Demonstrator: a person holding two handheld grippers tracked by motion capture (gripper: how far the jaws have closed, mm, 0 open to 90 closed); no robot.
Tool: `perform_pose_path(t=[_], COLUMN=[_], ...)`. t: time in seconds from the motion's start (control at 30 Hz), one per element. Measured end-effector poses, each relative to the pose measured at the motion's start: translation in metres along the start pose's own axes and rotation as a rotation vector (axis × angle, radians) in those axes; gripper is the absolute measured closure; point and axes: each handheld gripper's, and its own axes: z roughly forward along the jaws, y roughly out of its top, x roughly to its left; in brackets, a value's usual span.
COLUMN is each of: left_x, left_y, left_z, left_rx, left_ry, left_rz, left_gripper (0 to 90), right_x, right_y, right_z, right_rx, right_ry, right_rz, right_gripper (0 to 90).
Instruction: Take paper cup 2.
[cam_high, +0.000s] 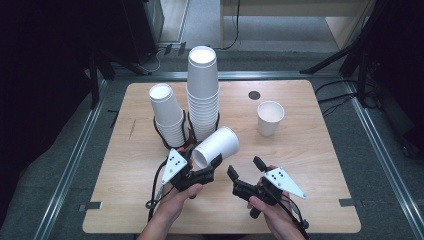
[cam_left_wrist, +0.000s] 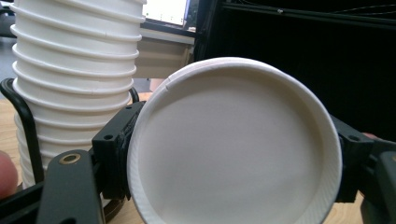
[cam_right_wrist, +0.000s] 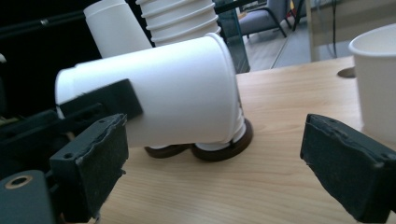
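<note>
My left gripper (cam_high: 202, 162) is shut on the narrow base end of a white paper cup (cam_high: 217, 145), which lies tilted on its side above the table with its wide mouth away from the hand. In the left gripper view the cup's round bottom (cam_left_wrist: 233, 154) sits between the two black jaws. In the right gripper view the same cup (cam_right_wrist: 177, 102) hangs just ahead and to the left. My right gripper (cam_high: 246, 167) stands open to the right of the held cup, nothing between its pads (cam_right_wrist: 93, 158).
Two upside-down stacks of white cups stand in black wire holders behind the held cup: a tall stack (cam_high: 202, 90) and a shorter stack (cam_high: 167, 115). A single upright cup (cam_high: 270, 117) stands at the right on the wooden table (cam_high: 310, 165). A dark round hole (cam_high: 254, 95) lies near the far edge.
</note>
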Motion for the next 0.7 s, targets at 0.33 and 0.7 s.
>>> perform_pose_path(t=[0.33,0.7], left_x=[0.001,0.000], left_y=[-0.001,-0.001], left_z=[0.000,-0.001], left_rx=[-0.031,-0.063], left_ry=[-0.008,-0.009], left_rz=[0.015,0.028], left_gripper=[22.3,22.3], right_x=[0.001,-0.003], right_y=[0.007,0.023], right_z=[0.001,0.002], right_rx=[0.096,0.082], right_ry=[0.033,0.122], right_rz=[0.177,0.545], right_gripper=[6.2,0.5])
